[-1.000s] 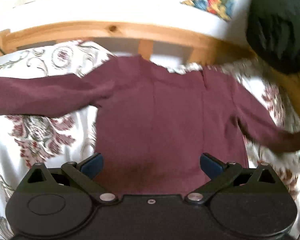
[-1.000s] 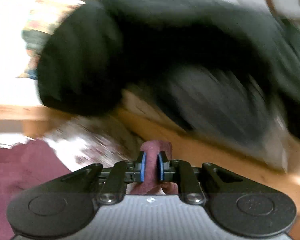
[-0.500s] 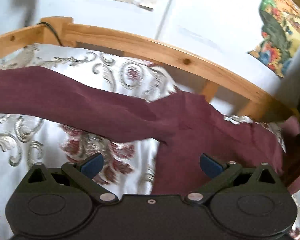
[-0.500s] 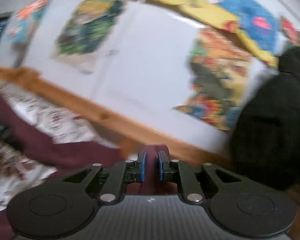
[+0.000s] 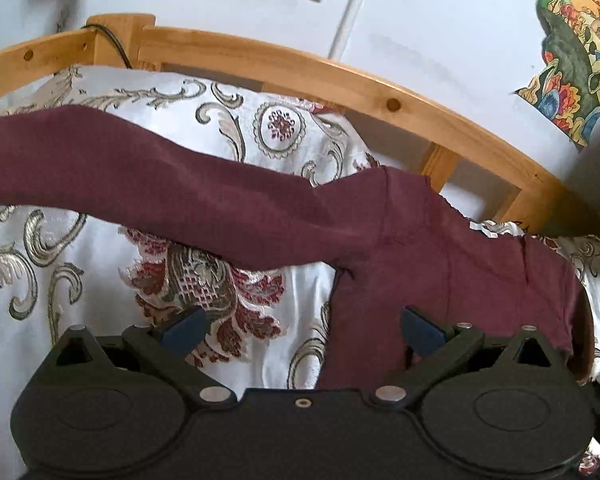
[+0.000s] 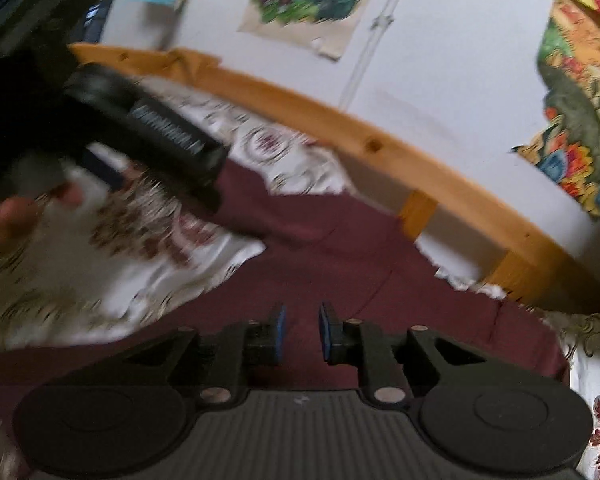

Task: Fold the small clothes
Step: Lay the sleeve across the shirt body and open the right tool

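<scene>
From my left tool (image 5: 302,330) I see the dark maroon long-sleeved knit top (image 5: 420,264) lying on the bed's white bedspread with gold scrolls and red flowers (image 5: 60,280). One sleeve (image 5: 120,184) stretches far out to the left, a reach my right view cuts off. The left tool's jaws stand wide apart with nothing between them, the near edge of the top's body lying below the gap. Behind runs the curved pale wooden bed rail (image 5: 340,80).

My right tool (image 6: 302,330) hangs over the top's body; its jaws have just been opening, the blue pads (image 6: 279,330) now parted with only cloth below them (not pinched). Only this blurred view shows the left tool from outside (image 6: 140,132), black, with a person's fingers (image 6: 8,216) beneath it. Both views show colourful posters on the white wall (image 6: 460,80).
</scene>
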The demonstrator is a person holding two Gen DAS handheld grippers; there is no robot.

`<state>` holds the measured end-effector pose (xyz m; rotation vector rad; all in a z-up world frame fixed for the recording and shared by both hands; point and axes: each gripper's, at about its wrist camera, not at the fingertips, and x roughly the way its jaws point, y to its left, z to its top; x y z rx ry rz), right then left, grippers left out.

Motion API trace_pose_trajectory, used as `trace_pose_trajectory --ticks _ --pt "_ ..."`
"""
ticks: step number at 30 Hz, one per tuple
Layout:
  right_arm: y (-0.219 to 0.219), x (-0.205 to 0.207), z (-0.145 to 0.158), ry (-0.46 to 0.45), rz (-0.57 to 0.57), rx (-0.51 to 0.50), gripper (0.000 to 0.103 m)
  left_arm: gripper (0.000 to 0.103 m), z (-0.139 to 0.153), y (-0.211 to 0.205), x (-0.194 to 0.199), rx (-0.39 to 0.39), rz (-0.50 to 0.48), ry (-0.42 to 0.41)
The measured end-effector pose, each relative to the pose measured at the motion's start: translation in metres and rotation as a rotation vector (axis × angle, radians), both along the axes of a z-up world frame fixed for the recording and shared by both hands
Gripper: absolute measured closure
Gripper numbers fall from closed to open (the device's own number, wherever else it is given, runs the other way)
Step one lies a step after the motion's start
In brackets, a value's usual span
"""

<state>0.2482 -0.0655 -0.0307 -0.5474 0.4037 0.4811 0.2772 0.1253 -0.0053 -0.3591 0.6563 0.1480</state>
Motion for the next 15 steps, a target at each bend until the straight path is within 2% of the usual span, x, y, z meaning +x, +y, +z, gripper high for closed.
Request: trace_pose_trajectory --ticks 1,2,5,7,10,12,14,15 --pt "-0.006 -0.008 0.001 0.012 0.002 -0.013 0.056 0.001 -0.001 -0.001 0.0 -0.01 -0.013 0.003" --pt "-0.014 -0.011 0.004 0.025 -0.003 -0.022 0.041 0.001 -0.003 -0.004 0.001 -0.017 -0.029 0.006" --pt "-0.047 -0.015 0.013 0.066 -0.072 -0.018 0.029 0.001 -0.01 -0.021 0.008 -0.005 -0.116 0.032" --pt "-0.069 -0.012 0.018 0.077 -0.152 0.015 0.015 0.001 -0.019 -0.037 0.016 -0.007 -0.195 0.064" --pt "-0.106 -0.003 0.024 0.055 -0.301 0.145 0.014 0.001 -0.035 -0.06 0.028 -0.025 -0.288 0.114" --pt "-0.128 0.006 0.025 0.042 -0.399 0.243 0.014 0.007 -0.045 -0.073 0.034 -0.058 -0.329 0.141" --pt "-0.143 0.015 0.024 0.033 -0.443 0.283 0.014 0.02 -0.055 -0.079 0.039 -0.114 -0.352 0.151" --pt "-0.149 0.02 0.022 0.029 -0.466 0.288 0.014 0.022 -0.06 -0.082 0.042 -0.155 -0.354 0.151"
